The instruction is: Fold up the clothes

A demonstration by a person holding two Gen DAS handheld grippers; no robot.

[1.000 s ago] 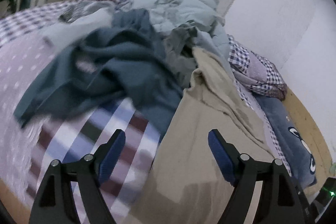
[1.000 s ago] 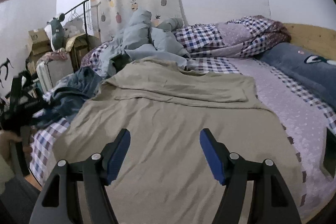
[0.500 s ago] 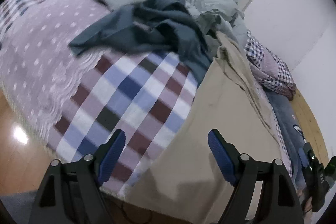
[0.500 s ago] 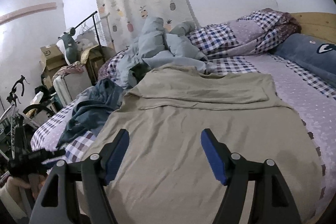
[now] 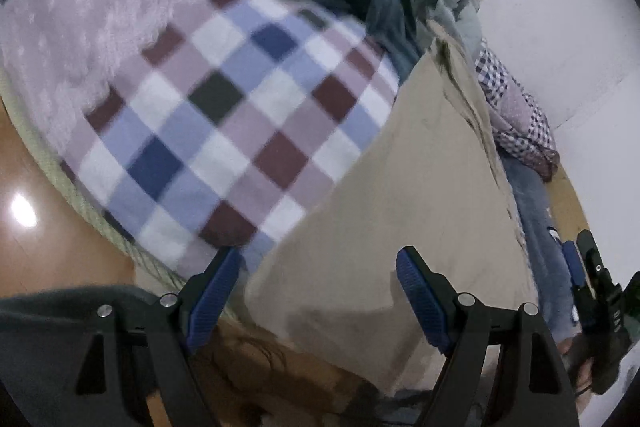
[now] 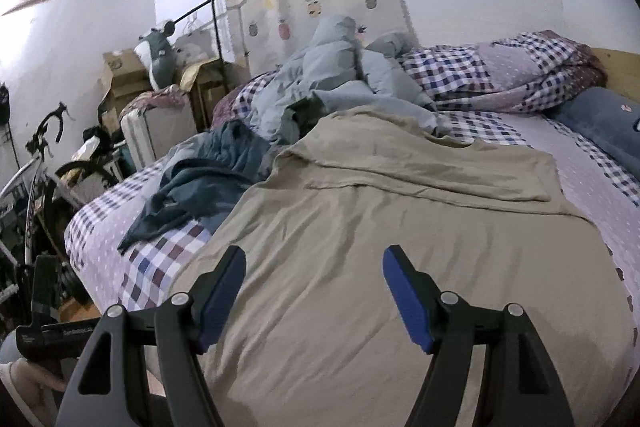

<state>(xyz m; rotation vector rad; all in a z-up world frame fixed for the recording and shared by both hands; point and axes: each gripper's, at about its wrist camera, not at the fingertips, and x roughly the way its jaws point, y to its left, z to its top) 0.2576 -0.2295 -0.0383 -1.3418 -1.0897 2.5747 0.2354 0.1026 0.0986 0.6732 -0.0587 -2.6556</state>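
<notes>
A khaki garment [image 6: 400,235] lies spread flat on the bed, its far end folded over; in the left wrist view the same khaki garment [image 5: 384,211] hangs over the bed's near edge. My left gripper [image 5: 318,269] is open just above that hanging corner, nothing between its blue pads. My right gripper [image 6: 314,267] is open over the garment's near part, not touching it. A dark blue-grey garment [image 6: 200,183] lies crumpled to the left. At the far right of the left wrist view the right gripper [image 5: 588,279] shows, held in a hand.
A checked and dotted bedsheet [image 5: 224,115] covers the bed. Pale blue clothes [image 6: 332,79] and a checked quilt [image 6: 508,71] are piled at the back. A bicycle [image 6: 36,179], a suitcase [image 6: 156,131] and boxes stand left of the bed. Wooden floor [image 5: 44,251] lies below its edge.
The left gripper has drawn back and dipped from over the dark garment to the bed's near edge, now showing floor. The right view has shifted, revealing more of the bed's left side.
</notes>
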